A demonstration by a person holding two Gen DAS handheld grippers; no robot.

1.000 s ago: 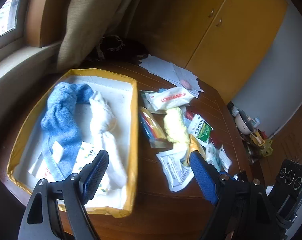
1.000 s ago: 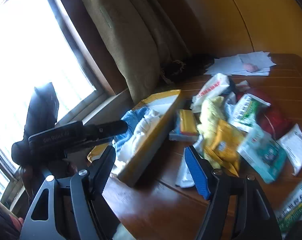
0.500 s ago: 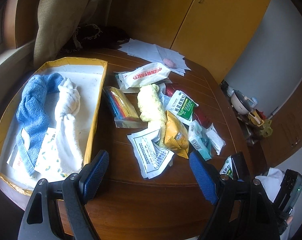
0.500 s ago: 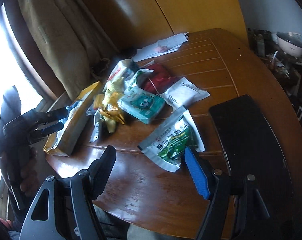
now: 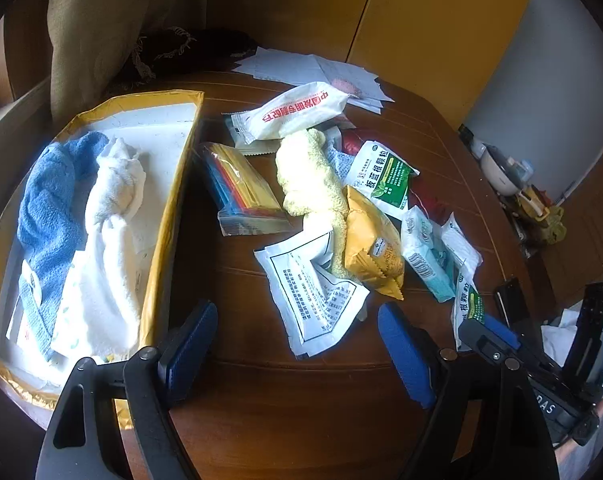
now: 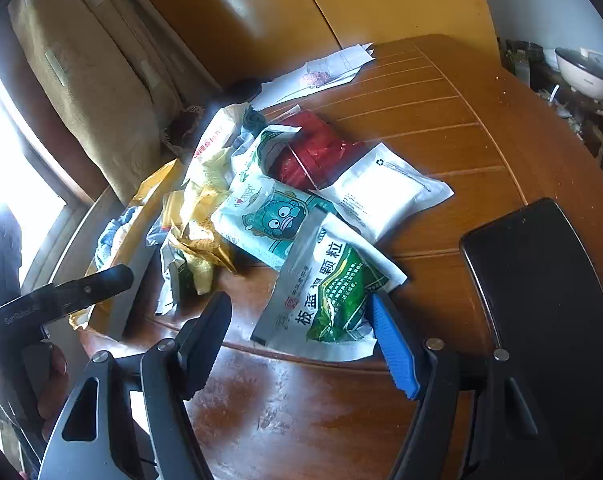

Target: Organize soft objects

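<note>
Straight ahead of my left gripper (image 5: 297, 354), its jaws spread and empty, the yellow towel (image 5: 307, 178) lies lengthwise beyond a white sachet (image 5: 315, 290); my right gripper (image 6: 301, 340), likewise spread, straddles a green sachet (image 6: 333, 292), farther off.

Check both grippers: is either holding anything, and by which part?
Nothing is held. The left gripper stands open above bare table, short of the white printed sachet. The right gripper is open too; the green-and-white sachet lies between its fingers, unpinched.
</note>
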